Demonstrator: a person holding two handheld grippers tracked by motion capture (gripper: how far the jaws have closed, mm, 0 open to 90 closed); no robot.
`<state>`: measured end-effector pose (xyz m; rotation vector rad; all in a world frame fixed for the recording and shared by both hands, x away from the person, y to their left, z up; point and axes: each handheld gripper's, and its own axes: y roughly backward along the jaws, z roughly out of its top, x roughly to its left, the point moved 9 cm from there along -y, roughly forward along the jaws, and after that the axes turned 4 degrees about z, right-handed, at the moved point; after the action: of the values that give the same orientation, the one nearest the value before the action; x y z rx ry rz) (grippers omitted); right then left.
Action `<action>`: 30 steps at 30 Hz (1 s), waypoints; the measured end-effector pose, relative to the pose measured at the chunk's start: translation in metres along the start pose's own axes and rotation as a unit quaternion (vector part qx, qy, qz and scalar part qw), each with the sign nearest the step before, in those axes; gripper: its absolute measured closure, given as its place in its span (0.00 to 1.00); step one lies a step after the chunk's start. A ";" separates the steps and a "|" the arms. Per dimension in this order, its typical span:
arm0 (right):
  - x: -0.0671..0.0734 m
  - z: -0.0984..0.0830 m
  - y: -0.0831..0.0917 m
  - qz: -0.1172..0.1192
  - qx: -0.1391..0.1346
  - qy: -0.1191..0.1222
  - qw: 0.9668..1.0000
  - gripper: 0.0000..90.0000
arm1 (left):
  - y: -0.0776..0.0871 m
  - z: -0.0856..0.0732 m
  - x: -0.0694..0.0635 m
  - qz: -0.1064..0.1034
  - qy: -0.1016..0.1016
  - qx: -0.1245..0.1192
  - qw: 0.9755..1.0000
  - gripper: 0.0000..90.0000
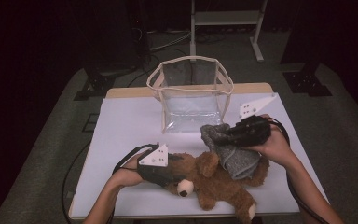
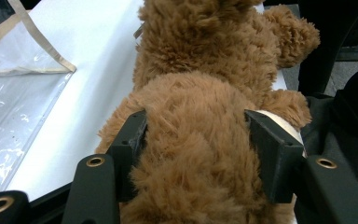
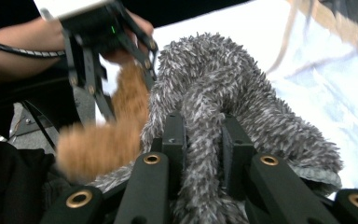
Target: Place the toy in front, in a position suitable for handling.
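1. At the near edge of the white surface (image 1: 121, 121) lies the teddy bear (image 1: 214, 182), with the grey fuzzy garment (image 1: 235, 156) draped over its far side.
2. You are lifting the garment off the bear; next, probably carry it clear toward the clear bag (image 1: 191, 93).
3. Your right gripper (image 3: 204, 140) pinches the garment, fingers narrow.
4. Your left gripper (image 2: 196, 135) straddles the bear's head, fingers half-wide and pressing its fur, forearm low.

A dim lab or recording studio: white-topped table (image 1: 121, 121), metal stand legs (image 1: 226, 18), floor cables (image 1: 168, 42).
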<state>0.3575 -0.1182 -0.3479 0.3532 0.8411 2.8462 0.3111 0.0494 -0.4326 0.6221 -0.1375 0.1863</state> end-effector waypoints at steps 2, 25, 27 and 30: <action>0.001 0.006 -0.001 0.002 0.002 0.004 1.000 0.83 | 0.000 0.000 0.000 0.001 0.000 0.000 1.000 0.48; 0.025 -0.056 -0.051 0.059 0.062 -0.025 0.996 0.84 | 0.015 -0.005 0.005 0.009 0.026 0.009 1.000 0.31; 0.025 -0.057 -0.050 0.059 0.059 -0.027 0.996 0.84 | 0.016 -0.007 0.006 0.007 0.036 0.008 0.999 0.31; 0.026 -0.059 -0.046 0.057 0.060 -0.029 0.996 0.84 | 0.013 -0.013 0.008 -0.001 0.054 0.003 0.999 0.37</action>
<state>0.3208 -0.1047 -0.4172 0.5139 1.0156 2.8792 0.3172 0.0682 -0.4345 0.6158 -0.0328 0.2185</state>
